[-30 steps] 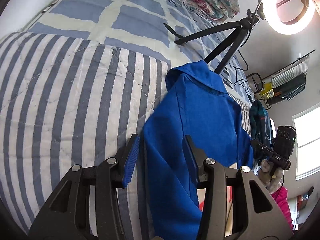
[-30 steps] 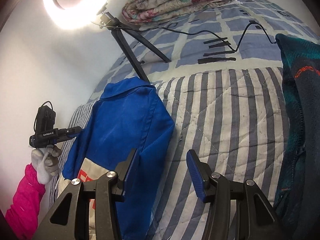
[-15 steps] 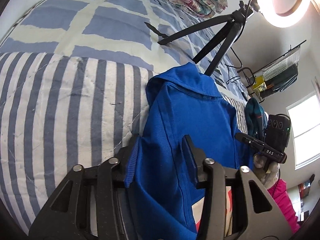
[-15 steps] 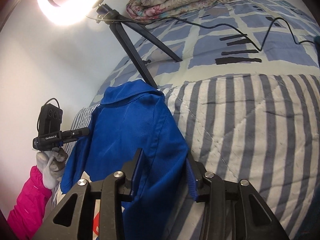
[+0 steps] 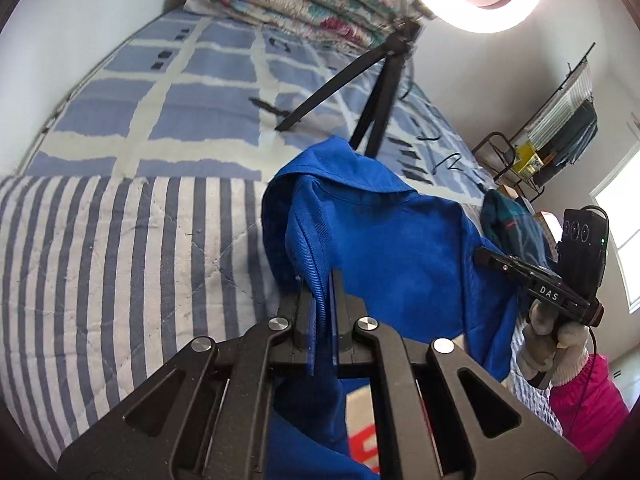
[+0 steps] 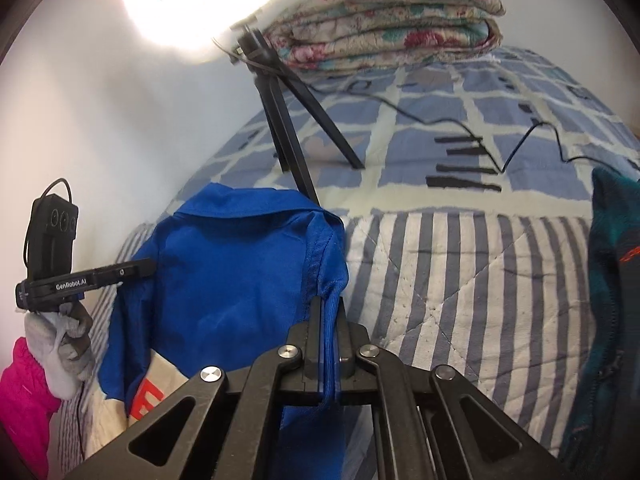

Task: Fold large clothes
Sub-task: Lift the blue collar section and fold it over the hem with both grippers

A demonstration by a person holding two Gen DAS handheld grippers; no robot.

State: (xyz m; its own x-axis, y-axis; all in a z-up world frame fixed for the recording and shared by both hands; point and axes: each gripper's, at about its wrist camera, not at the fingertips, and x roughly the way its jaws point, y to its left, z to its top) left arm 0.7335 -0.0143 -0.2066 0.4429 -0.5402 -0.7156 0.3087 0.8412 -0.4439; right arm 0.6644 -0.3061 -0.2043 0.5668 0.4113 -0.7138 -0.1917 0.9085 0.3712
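Observation:
A large blue jacket [image 5: 400, 240] with a collar, a white panel and red lettering lies on a striped quilt [image 5: 120, 260]. My left gripper [image 5: 322, 280] is shut on the jacket's left side edge, with blue cloth pinched between the pads. In the right wrist view the same blue jacket [image 6: 232, 280] hangs lifted, and my right gripper [image 6: 329, 312] is shut on its right side edge. Each gripper shows in the other's view, held by a gloved hand: the right gripper [image 5: 480, 256] at the jacket's far side, the left gripper [image 6: 150, 266] likewise, both with tips hidden in cloth.
A ring light on a black tripod [image 6: 288, 128] stands on the bed behind the jacket, its cable [image 6: 520, 140] trailing over the checked sheet. A folded floral quilt [image 6: 392, 28] lies at the head. A dark teal garment [image 6: 612, 300] lies to the right. A white wall [image 6: 100, 120] bounds the left.
Both grippers went from open around the jacket's side edges to shut on them. Both then rose, lifting the jacket's sides off the quilt.

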